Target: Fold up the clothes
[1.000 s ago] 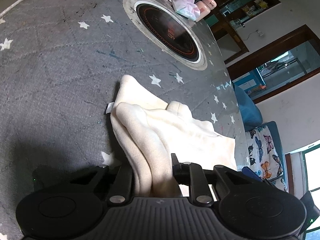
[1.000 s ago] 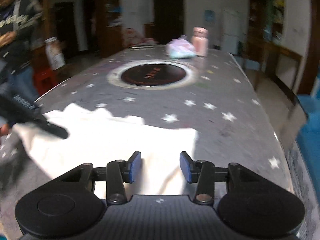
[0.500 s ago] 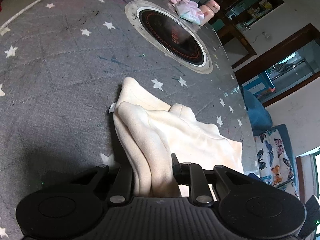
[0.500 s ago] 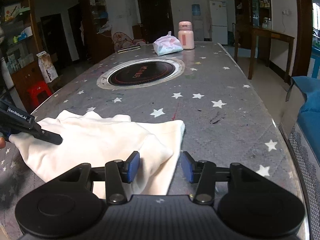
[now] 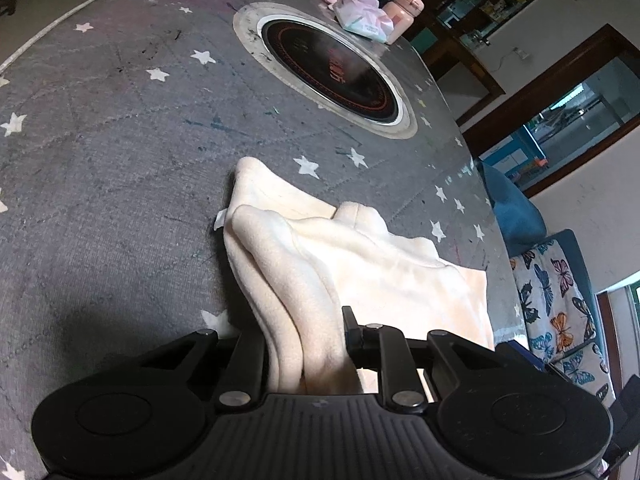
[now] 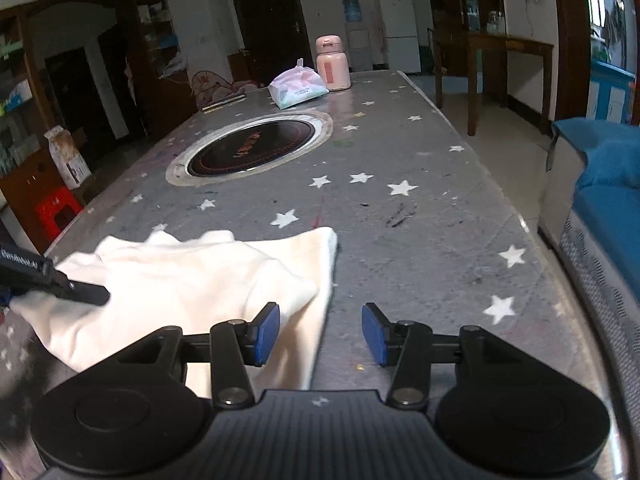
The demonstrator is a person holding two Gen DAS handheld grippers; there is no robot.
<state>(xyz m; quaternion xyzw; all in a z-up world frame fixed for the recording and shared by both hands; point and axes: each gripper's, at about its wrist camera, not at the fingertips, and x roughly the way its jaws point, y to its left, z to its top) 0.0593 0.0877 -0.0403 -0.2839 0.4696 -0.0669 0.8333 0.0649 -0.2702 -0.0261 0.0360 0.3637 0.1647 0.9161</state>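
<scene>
Since the earlier frames my right gripper [image 6: 320, 330] had pulled back from over the cream garment [image 6: 192, 280] and swung toward the garment's right edge, while my left gripper [image 5: 305, 340] had kept its hold with little change. My left fingers were clenched on a bunched fold of the garment [image 5: 316, 264], the fabric rising between them in thick ridges. My right fingers [image 6: 267, 333] stood released and apart, with nothing between them; the left one hung over the garment's near right corner and the other over bare cloth. I saw the garment lying on the near end of the grey star-printed tablecloth [image 6: 420, 240], spread flat toward the right and lifted at its left end. Farther along the table sat the round black cooktop [image 6: 252, 146], and beyond it a tissue pack [image 6: 298, 88] just beside a pink bottle [image 6: 332, 64].
</scene>
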